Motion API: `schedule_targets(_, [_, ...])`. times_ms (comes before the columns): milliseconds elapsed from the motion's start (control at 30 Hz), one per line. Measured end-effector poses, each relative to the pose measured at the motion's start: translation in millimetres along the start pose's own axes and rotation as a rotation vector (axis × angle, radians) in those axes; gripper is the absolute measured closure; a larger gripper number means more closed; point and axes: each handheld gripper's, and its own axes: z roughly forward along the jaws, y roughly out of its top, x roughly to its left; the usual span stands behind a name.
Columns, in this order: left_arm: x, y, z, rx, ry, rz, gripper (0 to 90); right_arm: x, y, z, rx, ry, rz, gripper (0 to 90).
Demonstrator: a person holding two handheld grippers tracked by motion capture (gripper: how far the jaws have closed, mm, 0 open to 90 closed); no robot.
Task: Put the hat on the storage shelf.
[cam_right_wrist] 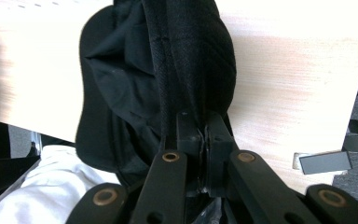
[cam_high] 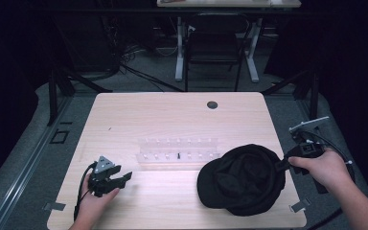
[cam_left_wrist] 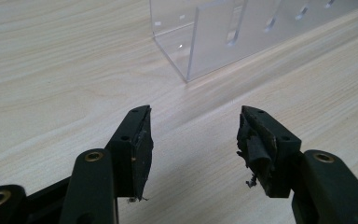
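Black cap [cam_high: 242, 178] of soft woven fabric hangs pinched in the right tool [cam_right_wrist: 204, 133]; left tool [cam_left_wrist: 193, 140] gapes over pale woodgrain.

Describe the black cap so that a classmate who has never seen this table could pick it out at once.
Start at the pale wooden table and go to its near right corner. There lies the black cap, its edge pinched in the shut right tool. It is the one soft, dark, rounded thing there; its neighbour, the clear plastic rack, is stiff and see-through.

Black grippers, brass-ringed screw holes, frayed jaws, grey three-cornered plate [cam_high: 104, 163].
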Motion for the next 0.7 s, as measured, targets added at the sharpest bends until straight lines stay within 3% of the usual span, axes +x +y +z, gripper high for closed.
schedule_targets(133, [-0.2,-0.1,0.4,0.0,-0.003,-0.002,44.9,5.7,0.0,-4.5,-0.025,0.0,0.012,87.8])
schedule_targets(467, [-0.4,-0.2,0.2,-0.002,-0.003,-0.003,44.8,18.9,3.5,-20.2,0.0,0.024,-0.02,87.8])
schedule_targets(533, [-0.4,-0.2,0.1,-0.002,-0.003,-0.003,44.8,22.6,3.8,-22.4,-0.016,0.05,-0.013,87.8])
schedule_targets(700, [-0.4,-0.1,0.1,-0.001,-0.003,0.0,44.8,27.8,4.7,-27.3,-0.022,0.055,-0.008,87.8])
